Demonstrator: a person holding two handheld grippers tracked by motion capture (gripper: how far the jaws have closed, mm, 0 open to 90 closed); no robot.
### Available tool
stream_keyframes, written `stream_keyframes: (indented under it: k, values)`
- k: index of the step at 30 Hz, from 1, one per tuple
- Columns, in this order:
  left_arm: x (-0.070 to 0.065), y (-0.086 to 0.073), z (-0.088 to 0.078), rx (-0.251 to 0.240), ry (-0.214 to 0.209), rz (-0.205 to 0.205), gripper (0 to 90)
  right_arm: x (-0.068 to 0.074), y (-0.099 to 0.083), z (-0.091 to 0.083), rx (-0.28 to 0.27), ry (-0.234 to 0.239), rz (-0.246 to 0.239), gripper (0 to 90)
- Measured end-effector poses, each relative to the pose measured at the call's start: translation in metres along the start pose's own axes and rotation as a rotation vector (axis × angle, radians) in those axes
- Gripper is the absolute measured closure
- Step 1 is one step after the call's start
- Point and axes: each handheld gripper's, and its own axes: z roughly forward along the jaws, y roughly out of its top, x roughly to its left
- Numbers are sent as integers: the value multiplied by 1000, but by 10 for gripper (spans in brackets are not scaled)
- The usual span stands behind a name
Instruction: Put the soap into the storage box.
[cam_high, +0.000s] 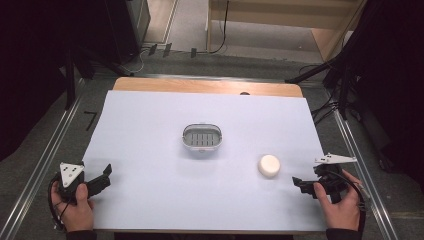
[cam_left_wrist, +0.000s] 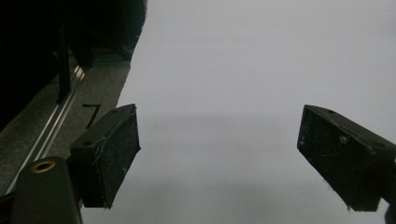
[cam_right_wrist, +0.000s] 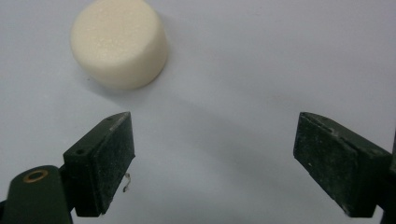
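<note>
A cream round soap bar (cam_high: 269, 165) lies on the white table sheet (cam_high: 150, 150), right of centre. A small grey-white soap dish (cam_high: 201, 137) with a slotted floor sits at the middle. My right gripper (cam_high: 298, 185) is held at the front right, a short way from the soap, open with nothing between its jaws; the right gripper view has the soap (cam_right_wrist: 120, 43) ahead and to the left of my right gripper (cam_right_wrist: 215, 163). My left gripper (cam_high: 106, 172) rests at the front left, open and empty, and over bare sheet in the left gripper view (cam_left_wrist: 219, 158).
The sheet (cam_left_wrist: 243, 70) covers a wooden table whose far edge (cam_high: 207, 86) is bare. Metal rails (cam_high: 47, 150) run along both sides. Dark stands, cables (cam_high: 325, 107) and a grey floor lie beyond the table.
</note>
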Motion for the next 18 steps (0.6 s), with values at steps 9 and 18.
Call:
stream_keyframes:
  k: [9, 18]
  values:
    - [0, 0, 0, 1, -5, 4, 140, 9, 10, 8, 26, 20, -10, 130]
    - [0, 0, 0, 4, -12, 2, 140, 17, 19, 14, 33, 57, -20, 134]
